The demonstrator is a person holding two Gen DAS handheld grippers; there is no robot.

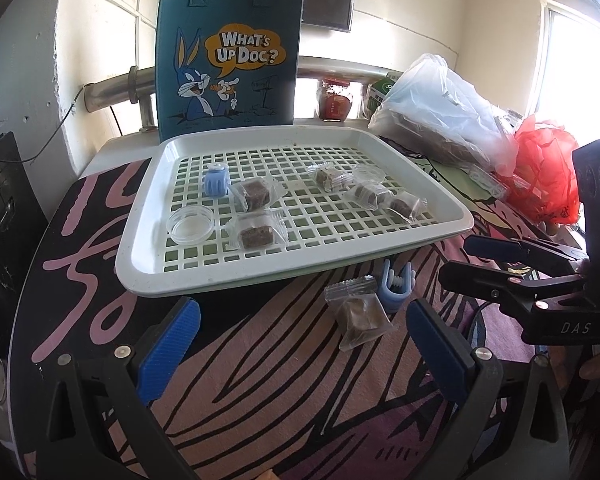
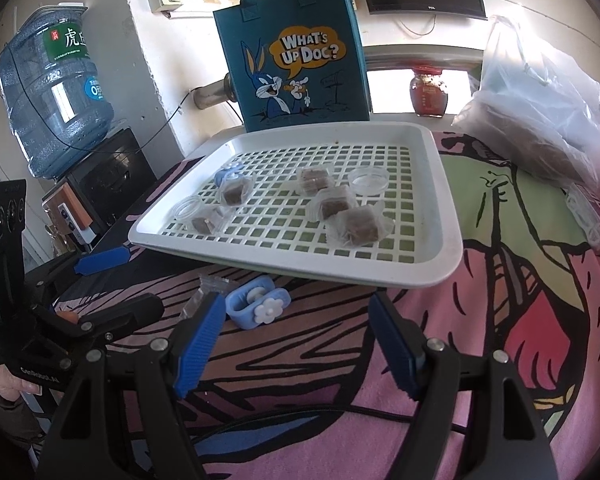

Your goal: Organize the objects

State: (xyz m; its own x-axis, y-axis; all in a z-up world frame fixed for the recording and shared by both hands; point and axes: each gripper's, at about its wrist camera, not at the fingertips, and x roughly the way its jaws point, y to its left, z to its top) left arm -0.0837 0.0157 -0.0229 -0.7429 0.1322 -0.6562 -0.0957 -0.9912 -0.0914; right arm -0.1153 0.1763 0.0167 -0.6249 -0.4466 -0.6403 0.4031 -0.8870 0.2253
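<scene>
A white slotted tray (image 1: pixel 220 280) (image 2: pixel 440 276) lies on the patterned cloth. It holds several wrapped brown snack cubes (image 1: pixel 254 196) (image 2: pixel 358 226), two clear round dishes (image 1: pixel 191 224) (image 2: pixel 369 179) and a small blue clip (image 1: pixel 217 184). In front of the tray, on the cloth, lie one more wrapped snack (image 1: pixel 360 316) and a blue clip with a white flower (image 1: pixel 396 284) (image 2: pixel 258 306). My left gripper (image 1: pixel 304 344) (image 2: pixel 116 288) is open over the cloth, just short of that snack. My right gripper (image 2: pixel 296 344) (image 1: pixel 460 262) is open with nothing in it, and the flower clip sits just beyond its left finger.
A blue cartoon tote bag (image 1: pixel 228 56) (image 2: pixel 296 60) stands behind the tray. Clear and red plastic bags (image 1: pixel 440 112) (image 1: pixel 544 172) crowd the right side, with a red jar (image 2: pixel 428 92) on the sill. A water jug (image 2: pixel 52 96) stands on a dispenser at the left.
</scene>
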